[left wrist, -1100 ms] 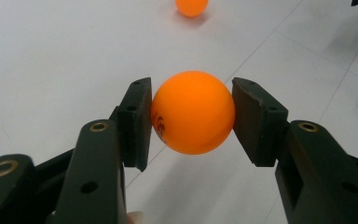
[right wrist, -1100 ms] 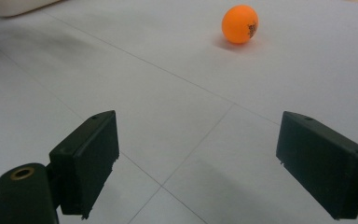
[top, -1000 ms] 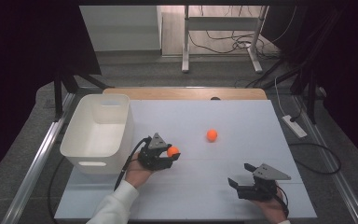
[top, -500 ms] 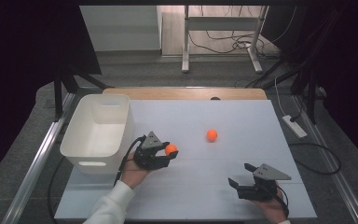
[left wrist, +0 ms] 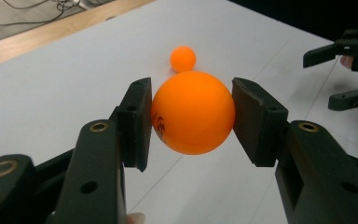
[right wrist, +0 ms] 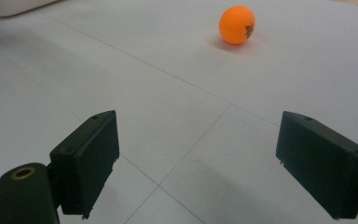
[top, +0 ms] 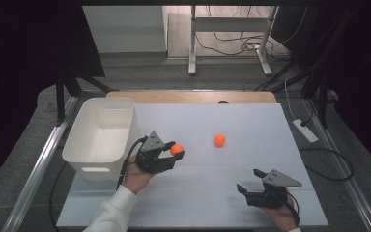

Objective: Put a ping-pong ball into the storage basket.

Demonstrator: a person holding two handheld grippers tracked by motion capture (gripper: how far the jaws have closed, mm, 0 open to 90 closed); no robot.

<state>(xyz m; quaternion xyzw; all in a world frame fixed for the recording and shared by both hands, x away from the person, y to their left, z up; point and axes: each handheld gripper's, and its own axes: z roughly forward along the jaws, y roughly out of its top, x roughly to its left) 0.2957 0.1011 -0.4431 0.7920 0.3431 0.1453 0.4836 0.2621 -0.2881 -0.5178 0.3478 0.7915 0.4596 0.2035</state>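
Beside the white plastic bin, my left gripper pinched the small orange ball between its jaws; that smooth ball could squirt free, while my right gripper gaped empty.

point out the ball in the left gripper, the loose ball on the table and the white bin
held ball (left wrist: 193, 112), left gripper view, middle of its orange front
loose ball (top: 220, 139), high view, its top centre
white bin (top: 79, 157), high view, near left rim
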